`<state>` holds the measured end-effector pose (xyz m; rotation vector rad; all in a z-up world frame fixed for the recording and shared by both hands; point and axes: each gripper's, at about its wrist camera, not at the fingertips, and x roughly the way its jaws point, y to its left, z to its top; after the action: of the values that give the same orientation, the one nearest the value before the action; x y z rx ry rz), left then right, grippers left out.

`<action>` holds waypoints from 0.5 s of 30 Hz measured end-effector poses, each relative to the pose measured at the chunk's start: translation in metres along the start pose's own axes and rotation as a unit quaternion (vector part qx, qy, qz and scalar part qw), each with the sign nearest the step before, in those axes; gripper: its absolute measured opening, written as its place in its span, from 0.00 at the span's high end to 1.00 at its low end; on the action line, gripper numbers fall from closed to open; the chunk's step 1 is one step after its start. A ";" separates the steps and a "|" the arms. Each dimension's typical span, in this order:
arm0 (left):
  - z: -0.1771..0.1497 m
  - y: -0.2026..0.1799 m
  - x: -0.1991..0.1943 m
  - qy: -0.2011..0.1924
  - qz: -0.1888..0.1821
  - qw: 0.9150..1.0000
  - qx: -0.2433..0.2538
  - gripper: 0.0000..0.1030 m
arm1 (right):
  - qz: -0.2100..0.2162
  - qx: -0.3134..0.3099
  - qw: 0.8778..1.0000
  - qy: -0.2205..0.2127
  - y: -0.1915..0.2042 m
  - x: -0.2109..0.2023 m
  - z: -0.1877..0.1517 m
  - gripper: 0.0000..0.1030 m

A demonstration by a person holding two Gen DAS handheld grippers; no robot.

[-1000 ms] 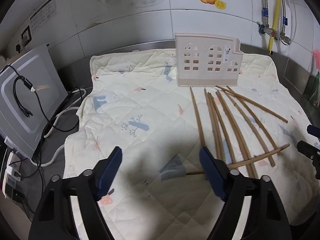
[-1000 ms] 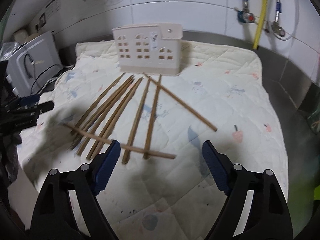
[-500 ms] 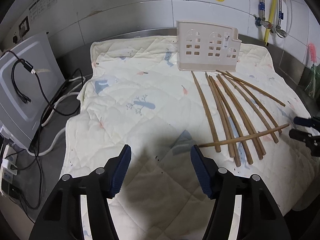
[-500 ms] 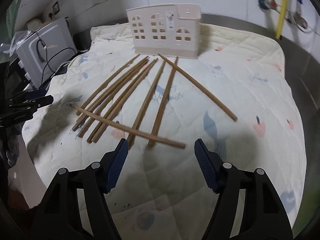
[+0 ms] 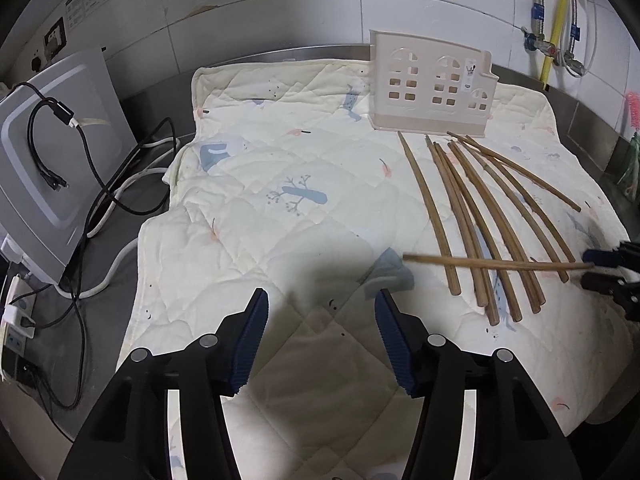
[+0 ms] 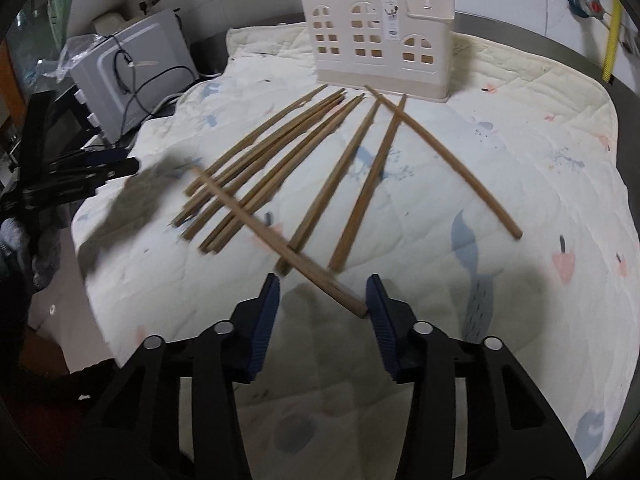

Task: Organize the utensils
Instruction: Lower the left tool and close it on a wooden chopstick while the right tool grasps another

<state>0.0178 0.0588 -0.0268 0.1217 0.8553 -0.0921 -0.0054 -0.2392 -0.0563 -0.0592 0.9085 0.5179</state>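
Note:
Several brown wooden chopsticks lie fanned on a cream quilted mat, also in the right wrist view. One chopstick lies crosswise over the others, its thick end between the open fingers of my right gripper. The same crosswise chopstick points at my right gripper in the left wrist view. A beige house-shaped utensil holder stands upright at the mat's far edge. My left gripper is open and empty over the mat's near left part, and appears at the right wrist view's left edge.
A grey appliance with black and white cables stands left of the mat. Pipes and valves run down the tiled wall at the back right. The steel counter edge borders the mat on the right.
My right gripper has moved forward and down, so the crosswise chopstick's end now lies between its fingers. Both grippers have narrowed somewhat. The left gripper has drawn back.

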 end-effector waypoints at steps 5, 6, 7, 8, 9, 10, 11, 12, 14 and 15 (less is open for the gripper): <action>-0.001 -0.003 0.001 0.002 -0.006 1.000 0.003 0.54 | 0.023 -0.024 0.999 -0.002 0.021 -0.010 -0.010 0.69; -0.002 -0.004 0.000 0.001 -0.008 1.000 0.003 0.55 | 0.023 -0.029 0.999 -0.002 0.025 -0.009 -0.011 0.69; -0.002 -0.005 0.000 0.002 -0.009 1.000 0.003 0.56 | 0.022 -0.040 0.999 -0.001 0.030 -0.008 -0.012 0.70; -0.002 -0.005 0.000 0.002 -0.010 1.000 0.002 0.58 | 0.018 -0.047 0.999 -0.002 0.033 -0.006 -0.012 0.70; -0.003 -0.005 0.000 0.003 -0.012 1.000 0.001 0.59 | 0.010 -0.056 0.998 -0.001 0.037 -0.003 -0.012 0.70; -0.004 -0.005 -0.001 0.003 -0.013 1.000 0.000 0.60 | 0.005 -0.059 0.998 0.000 0.038 0.000 -0.011 0.73; -0.005 -0.005 -0.002 0.003 -0.014 1.000 0.000 0.61 | 0.001 -0.060 0.998 0.000 0.039 0.002 -0.011 0.74; -0.005 -0.005 -0.002 0.003 -0.015 1.000 -0.001 0.62 | -0.001 -0.059 0.998 0.000 0.040 0.005 -0.010 0.76; -0.007 -0.004 -0.004 0.003 -0.017 1.000 -0.001 0.66 | 0.003 -0.061 0.998 0.001 0.042 0.009 -0.009 0.77; -0.008 -0.004 -0.006 0.003 -0.019 1.000 -0.002 0.67 | 0.002 -0.065 0.998 0.000 0.045 0.009 -0.009 0.79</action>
<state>0.0075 0.0565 -0.0279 0.1033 0.8637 -0.1254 -0.0275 -0.1985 -0.0616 -0.1749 0.8750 0.5796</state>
